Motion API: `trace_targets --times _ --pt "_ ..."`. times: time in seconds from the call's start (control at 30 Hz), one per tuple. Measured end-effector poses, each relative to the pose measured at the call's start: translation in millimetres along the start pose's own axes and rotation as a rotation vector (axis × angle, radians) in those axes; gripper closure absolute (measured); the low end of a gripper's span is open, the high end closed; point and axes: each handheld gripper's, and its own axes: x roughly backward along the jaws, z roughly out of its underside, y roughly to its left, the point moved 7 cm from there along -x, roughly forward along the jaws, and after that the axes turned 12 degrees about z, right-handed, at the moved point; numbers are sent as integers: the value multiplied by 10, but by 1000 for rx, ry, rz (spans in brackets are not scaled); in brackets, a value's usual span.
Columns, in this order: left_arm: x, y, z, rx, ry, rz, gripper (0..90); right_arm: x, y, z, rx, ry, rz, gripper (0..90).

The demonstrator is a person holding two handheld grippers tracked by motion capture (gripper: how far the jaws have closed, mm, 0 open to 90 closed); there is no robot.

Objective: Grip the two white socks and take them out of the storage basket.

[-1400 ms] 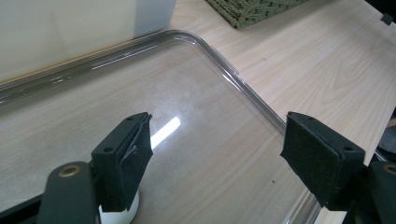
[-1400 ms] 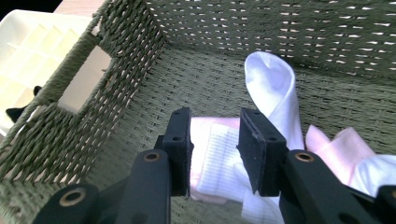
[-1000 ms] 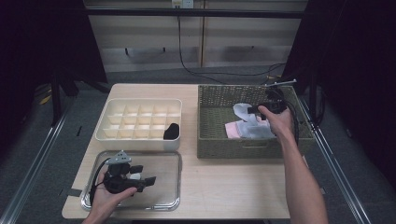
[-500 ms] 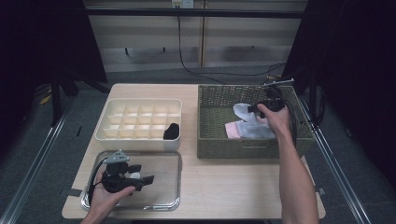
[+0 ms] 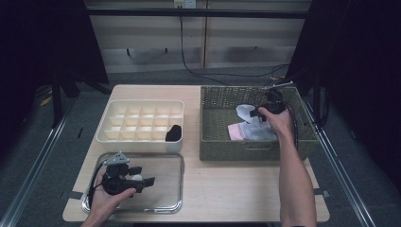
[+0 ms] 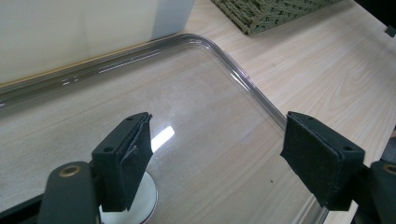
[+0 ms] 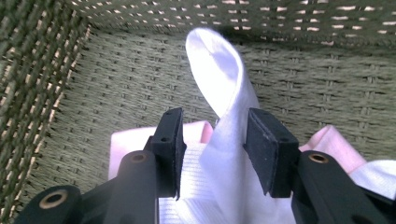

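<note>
In the woven green basket [image 5: 236, 152] lie a white sock [image 5: 245, 112] and pink cloth [image 5: 235, 131]. My right gripper [image 5: 257, 112] reaches down into it. In the right gripper view its jaws [image 7: 215, 126] straddle the upright fold of the white sock [image 7: 219, 70]. They have just been opening and the pads are not squeezing it. Pink cloth [image 7: 130, 140] lies beneath. My left gripper [image 5: 144, 175] hovers low over the clear tray [image 5: 181, 189], jaws [image 6: 217, 154] wide open and holding nothing. A small white round piece [image 6: 142, 207] sits under its left jaw.
A white compartment organizer [image 5: 142, 143] stands behind the clear tray, with a black item [image 5: 173, 133] in its front right cell. Bare wooden tabletop [image 5: 227, 189] lies between the tray and the basket. The basket walls [image 7: 42, 70] close in around the right gripper.
The right hand has sunk slightly deeper into the basket over the white sock. The left hand has stayed over the clear tray.
</note>
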Motion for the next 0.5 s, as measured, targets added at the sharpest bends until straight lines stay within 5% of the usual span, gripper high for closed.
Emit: trace_targets --times 0.17,0.27,0.5 --pt "-1 0 1 1 0 0 238 -24 4 10 -3 17 3 586" --pt "-10 8 12 -3 11 1 238 -58 13 44 8 58 11 645" --pt "-17 9 14 0 10 -1 238 -32 19 39 -8 51 -13 859"
